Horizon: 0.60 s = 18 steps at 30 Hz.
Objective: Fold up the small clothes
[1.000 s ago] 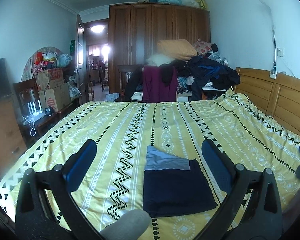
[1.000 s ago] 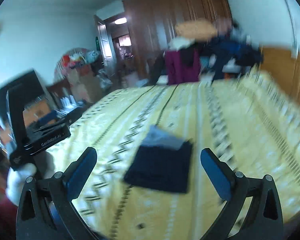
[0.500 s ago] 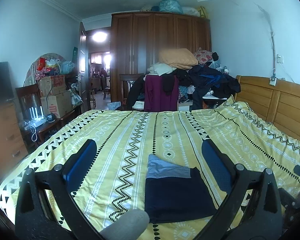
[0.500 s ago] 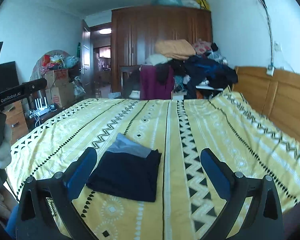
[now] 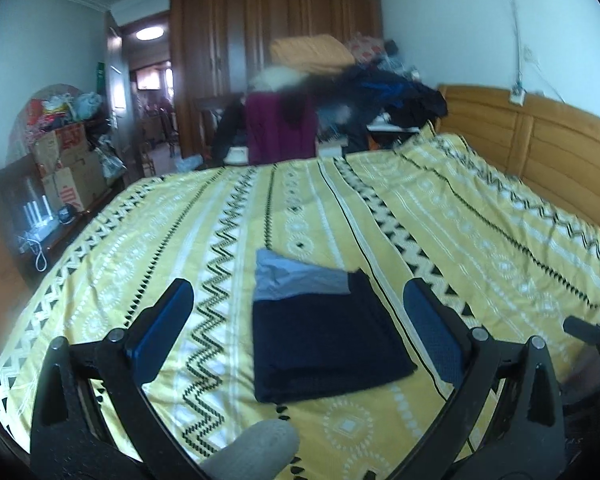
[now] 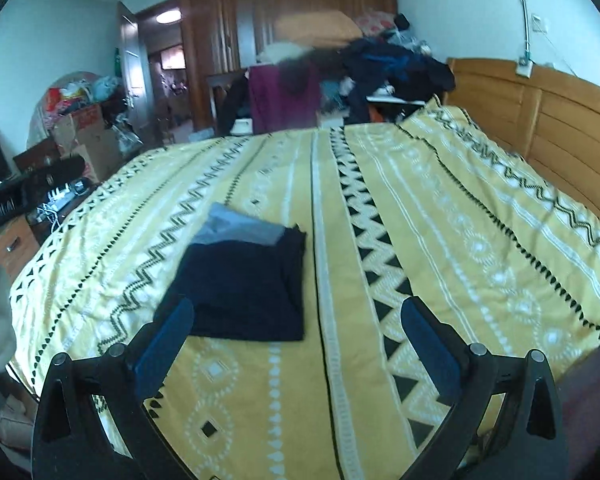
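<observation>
A dark navy garment (image 5: 324, 344) lies folded flat on the yellow patterned bedspread (image 5: 480, 232), with a light blue band along its far edge. My left gripper (image 5: 298, 316) hovers above it, open, holding nothing. In the right wrist view the same folded garment (image 6: 244, 280) sits ahead and to the left. My right gripper (image 6: 298, 326) is open and holds nothing, its left finger over the garment's near corner and its right finger over bare bedspread (image 6: 440, 208).
A wooden headboard (image 5: 540, 140) runs along the right side of the bed. Beyond the far edge stand a chair piled with clothes (image 5: 284, 128) and a tall wooden wardrobe (image 5: 272, 40). Cardboard boxes (image 5: 68, 168) and clutter fill the left side by the door.
Both cameras have tilted down and moved closer to the bed. The right gripper swung from the left to face the garment more squarely. The folded garment has not moved.
</observation>
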Each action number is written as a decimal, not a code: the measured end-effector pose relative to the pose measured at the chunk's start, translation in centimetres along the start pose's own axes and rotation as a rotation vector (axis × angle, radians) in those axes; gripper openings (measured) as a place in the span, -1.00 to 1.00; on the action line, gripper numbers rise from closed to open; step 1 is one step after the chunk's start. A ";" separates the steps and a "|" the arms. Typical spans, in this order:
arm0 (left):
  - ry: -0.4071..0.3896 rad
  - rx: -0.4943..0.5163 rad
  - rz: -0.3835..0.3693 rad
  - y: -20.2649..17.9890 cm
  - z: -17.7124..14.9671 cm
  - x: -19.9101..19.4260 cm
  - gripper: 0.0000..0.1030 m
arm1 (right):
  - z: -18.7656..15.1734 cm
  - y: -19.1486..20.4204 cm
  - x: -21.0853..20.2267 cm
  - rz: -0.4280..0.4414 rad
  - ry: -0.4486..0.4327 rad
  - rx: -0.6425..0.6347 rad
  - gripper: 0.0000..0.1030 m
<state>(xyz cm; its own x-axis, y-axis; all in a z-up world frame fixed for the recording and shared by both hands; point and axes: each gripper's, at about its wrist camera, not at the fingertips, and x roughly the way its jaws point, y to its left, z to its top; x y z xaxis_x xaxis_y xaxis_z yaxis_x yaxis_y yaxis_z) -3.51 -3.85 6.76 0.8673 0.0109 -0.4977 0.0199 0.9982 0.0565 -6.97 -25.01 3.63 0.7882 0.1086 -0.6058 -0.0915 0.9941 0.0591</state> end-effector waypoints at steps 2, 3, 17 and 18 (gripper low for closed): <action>0.040 0.006 -0.030 -0.9 -0.4 0.6 1.00 | -0.2 -0.6 0.0 -0.010 0.004 0.007 1.00; 0.058 0.006 -0.040 -1.3 -0.6 0.8 1.00 | -0.3 -0.8 -0.1 -0.014 0.005 0.011 1.00; 0.195 -0.005 -0.061 -2.3 -2.1 3.7 0.95 | -0.3 -1.8 0.0 -0.020 0.020 0.027 1.00; 0.187 -0.007 -0.054 -2.2 -2.1 3.6 0.93 | -0.3 -1.9 0.1 -0.016 0.024 0.028 1.00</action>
<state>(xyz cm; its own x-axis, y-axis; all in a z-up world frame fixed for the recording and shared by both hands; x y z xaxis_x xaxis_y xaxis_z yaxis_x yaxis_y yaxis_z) -1.52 -5.89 3.00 0.7572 -0.0330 -0.6523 0.0600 0.9980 0.0192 -6.89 -26.89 3.17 0.7745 0.0924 -0.6257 -0.0615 0.9956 0.0710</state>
